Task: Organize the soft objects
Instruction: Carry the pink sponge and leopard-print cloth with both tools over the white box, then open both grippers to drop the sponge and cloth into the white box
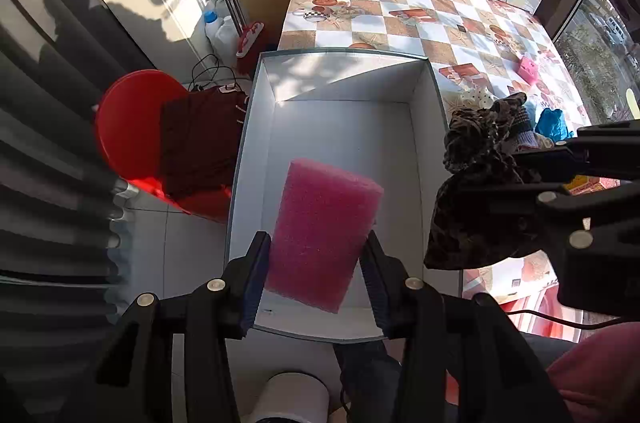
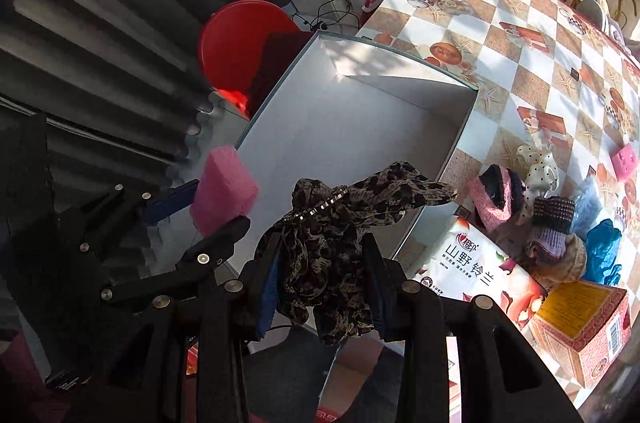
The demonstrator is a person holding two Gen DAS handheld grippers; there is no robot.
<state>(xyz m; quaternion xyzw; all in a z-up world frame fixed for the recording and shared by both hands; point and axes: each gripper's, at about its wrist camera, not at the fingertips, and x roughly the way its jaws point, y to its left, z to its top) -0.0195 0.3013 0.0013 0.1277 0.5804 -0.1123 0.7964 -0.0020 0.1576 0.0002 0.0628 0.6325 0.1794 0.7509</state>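
Observation:
My left gripper (image 1: 316, 263) is shut on a pink foam sponge (image 1: 324, 227) and holds it over the near end of an open white box (image 1: 344, 139). The sponge also shows in the right wrist view (image 2: 222, 193), at the box's left rim. My right gripper (image 2: 324, 275) is shut on a leopard-print cloth (image 2: 340, 219) and holds it above the box's near right side (image 2: 360, 127). In the left wrist view the cloth (image 1: 476, 183) hangs just right of the box. The box holds nothing else that I can see.
A pile of soft items (image 2: 540, 207) lies on the checkered tablecloth (image 2: 520, 35) right of the box: knitted pieces, a dotted cloth, a blue bag. A tissue pack (image 2: 476, 271) and carton (image 2: 580, 327) lie nearer. A red chair (image 1: 132, 127) with dark cloth stands left.

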